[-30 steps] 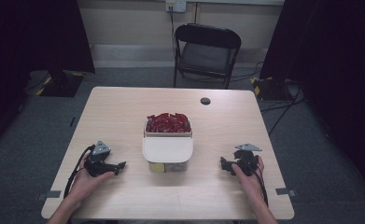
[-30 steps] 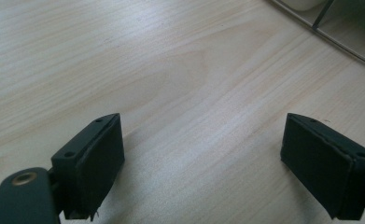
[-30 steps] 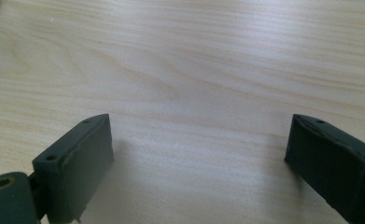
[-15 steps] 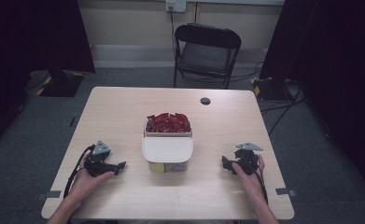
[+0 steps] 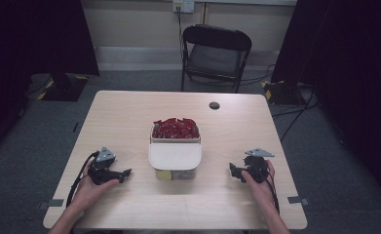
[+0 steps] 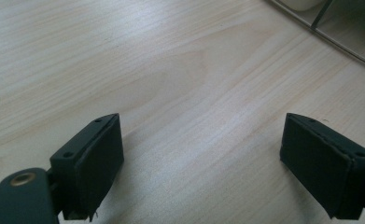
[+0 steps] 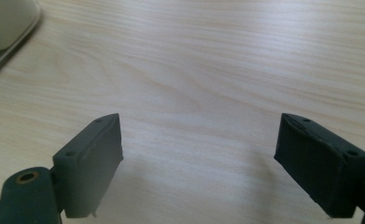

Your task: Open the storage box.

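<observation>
- Left gripper (image 5: 125, 172): on the table (image 5: 129, 122), in the person's left hand (image 5: 88, 187). Jaws wide apart, bare wood between them; its own view (image 6: 201, 163) confirms nothing gripped.
- Right gripper (image 5: 233, 170): in the right hand (image 5: 258, 183), low on the table. Jaws spread with only tabletop between them in its own view (image 7: 199, 158); they have just been closing a little from their widest, with no thing between them.
- The two grippers point inward at each other; between them sits the clear container (image 5: 174, 170).
- Container: well apart from both, about midway. White lid (image 5: 174, 156) across its near part; something yellowish visible through the near wall, too small to tell.
- Corner of container at the top right of the left gripper view (image 6: 339, 23), ahead of the jaws; lid edge at the top left of the right gripper view (image 7: 7, 21).
- Beyond the lid, far half open, red packets (image 5: 175, 128) heaped inside.
- Farther out: small black disc (image 5: 214, 105) near the table's far edge; folding chair (image 5: 215, 56) behind.
</observation>
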`<state>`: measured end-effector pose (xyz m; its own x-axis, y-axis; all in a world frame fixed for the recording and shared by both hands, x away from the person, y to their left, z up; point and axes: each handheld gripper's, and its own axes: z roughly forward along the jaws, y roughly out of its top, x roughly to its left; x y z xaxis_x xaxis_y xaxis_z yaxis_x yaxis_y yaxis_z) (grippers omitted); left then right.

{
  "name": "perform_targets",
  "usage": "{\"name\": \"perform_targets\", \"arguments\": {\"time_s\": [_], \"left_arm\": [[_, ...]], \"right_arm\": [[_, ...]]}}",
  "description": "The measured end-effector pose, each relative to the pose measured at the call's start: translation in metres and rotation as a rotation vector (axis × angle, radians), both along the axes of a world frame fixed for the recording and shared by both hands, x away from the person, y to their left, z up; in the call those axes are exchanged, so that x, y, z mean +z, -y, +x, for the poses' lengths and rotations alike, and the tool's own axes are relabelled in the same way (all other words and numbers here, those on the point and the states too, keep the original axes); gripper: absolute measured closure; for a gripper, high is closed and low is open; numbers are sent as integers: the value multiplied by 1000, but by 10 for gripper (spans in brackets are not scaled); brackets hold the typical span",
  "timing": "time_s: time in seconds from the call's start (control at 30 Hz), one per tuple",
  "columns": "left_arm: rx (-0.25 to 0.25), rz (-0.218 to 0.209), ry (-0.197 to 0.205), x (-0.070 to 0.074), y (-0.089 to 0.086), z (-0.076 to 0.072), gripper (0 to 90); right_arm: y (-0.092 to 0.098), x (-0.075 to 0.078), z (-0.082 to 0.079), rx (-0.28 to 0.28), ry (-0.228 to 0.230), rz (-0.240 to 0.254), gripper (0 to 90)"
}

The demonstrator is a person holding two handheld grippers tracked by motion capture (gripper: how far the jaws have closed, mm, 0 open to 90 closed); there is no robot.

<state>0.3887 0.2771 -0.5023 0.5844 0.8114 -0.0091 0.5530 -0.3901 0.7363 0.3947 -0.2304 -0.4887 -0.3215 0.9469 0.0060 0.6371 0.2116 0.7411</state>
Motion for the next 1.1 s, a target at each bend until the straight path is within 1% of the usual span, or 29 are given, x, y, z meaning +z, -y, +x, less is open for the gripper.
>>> {"name": "perform_targets", "arguments": {"time_s": [0.1, 0.13, 0.23, 0.27, 0.33, 0.5, 0.6, 0.7, 0.83, 0.87, 0.97, 1.03, 1.1], "left_arm": [[1, 1, -1, 0, 0, 0, 129], [1, 0, -1, 0, 0, 0, 129], [0, 1, 0, 0, 0, 0, 128], [1, 0, 0, 0, 0, 0, 128], [1, 1, -1, 0, 0, 0, 128], [1, 1, -1, 0, 0, 0, 128], [0, 1, 0, 0, 0, 0, 128], [1, 1, -1, 0, 0, 0, 129], [1, 0, 0, 0, 0, 0, 128], [1, 1, -1, 0, 0, 0, 128], [0, 1, 0, 0, 0, 0, 128], [1, 0, 0, 0, 0, 0, 128], [0, 0, 0, 0, 0, 0, 128]], "right_arm": [[-1, 3, -2, 14, -3, 21, 143], [-1, 5, -3, 17, 6, 22, 141], [-5, 9, -5, 29, 13, 17, 141], [-6, 10, -6, 43, 18, 18, 142], [-9, 12, -7, 52, 24, 18, 142], [-16, 16, -9, 88, 29, 49, 146], [-20, 20, -12, 93, 24, 67, 148], [-23, 25, -15, 105, 34, 84, 149], [-29, 31, -20, 122, 61, 76, 162], [-31, 32, -21, 131, 66, 77, 148], [-36, 34, -23, 150, 74, 75, 147], [-40, 36, -25, 167, 69, 91, 146], [-44, 38, -27, 186, 70, 95, 150]]}}
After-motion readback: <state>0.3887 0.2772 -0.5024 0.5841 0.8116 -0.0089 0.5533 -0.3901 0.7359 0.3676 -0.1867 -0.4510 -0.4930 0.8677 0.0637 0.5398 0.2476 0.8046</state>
